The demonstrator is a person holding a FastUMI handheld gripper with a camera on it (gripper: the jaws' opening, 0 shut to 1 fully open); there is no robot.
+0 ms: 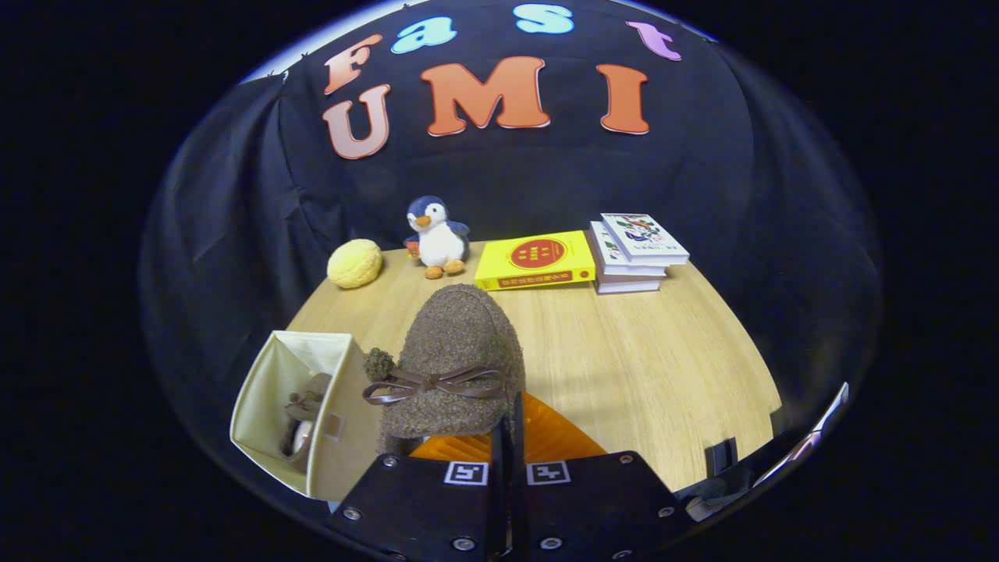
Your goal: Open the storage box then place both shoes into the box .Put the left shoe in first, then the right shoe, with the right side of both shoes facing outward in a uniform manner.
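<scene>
A brown fuzzy shoe [456, 343] with a dark ribbon bow hangs above the wooden table [640, 359], its toe pointing away from me. My gripper [507, 441] is shut on the shoe's rear opening edge, and the orange fingers [558, 441] show pressed close together under it. Just left of the held shoe stands the cream storage box [261, 390], tipped so that its open mouth faces the shoe. A second brown shoe [303, 417] lies inside the box, partly hidden by the box wall.
Along the back of the table sit a yellow round plush [354, 264], a penguin toy [437, 234], a yellow book [536, 261] and a stack of white books [636, 254]. Bare wood stretches to the right of the held shoe.
</scene>
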